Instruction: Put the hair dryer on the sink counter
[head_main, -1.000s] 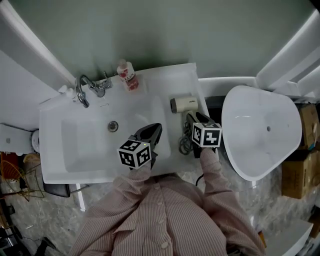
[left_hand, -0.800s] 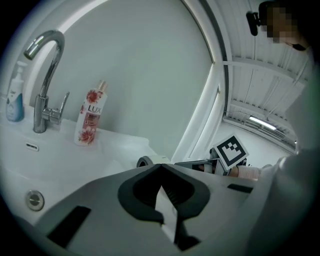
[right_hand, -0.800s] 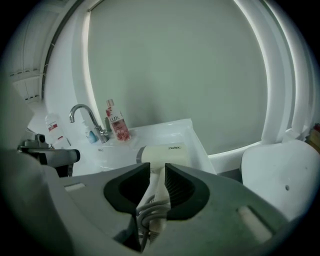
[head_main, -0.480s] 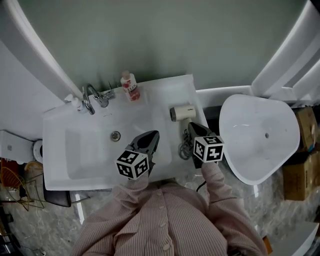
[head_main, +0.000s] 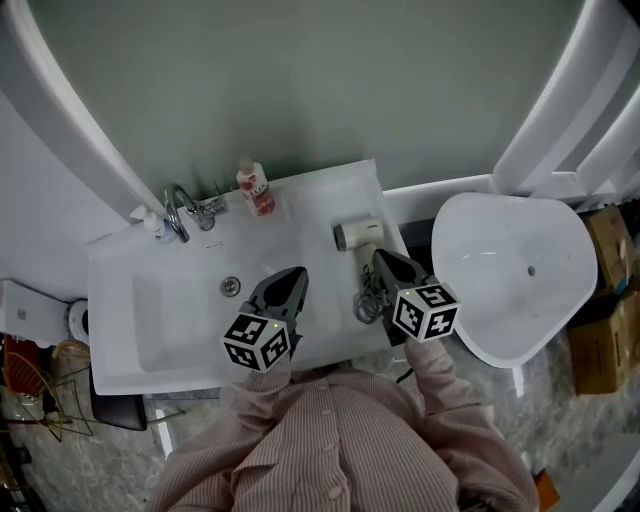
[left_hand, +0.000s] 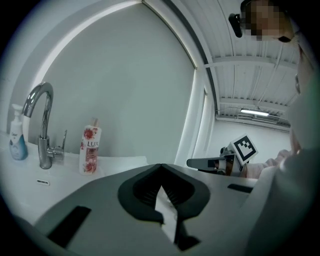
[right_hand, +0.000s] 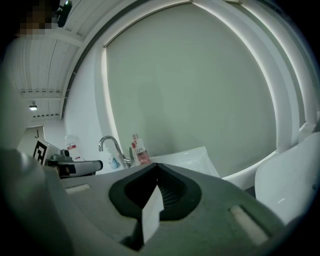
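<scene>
On the desk (head_main: 335, 195), right of the basin (head_main: 165, 310), the hair dryer (head_main: 362, 234) lies flat. Its long axis runs crosswise in the head view, and its coiled cord (head_main: 367, 300) lies nearer the person. Right claw (head_main: 381, 259): clenched on nothing, tips just on the dryer's near side and pointing toward it, so it is the nearer claw. Left claw (head_main: 296, 274): also clenched and empty, above the basin's right part. Judgement: placement appears complete, and any further handling would fall to the right claw.
</scene>
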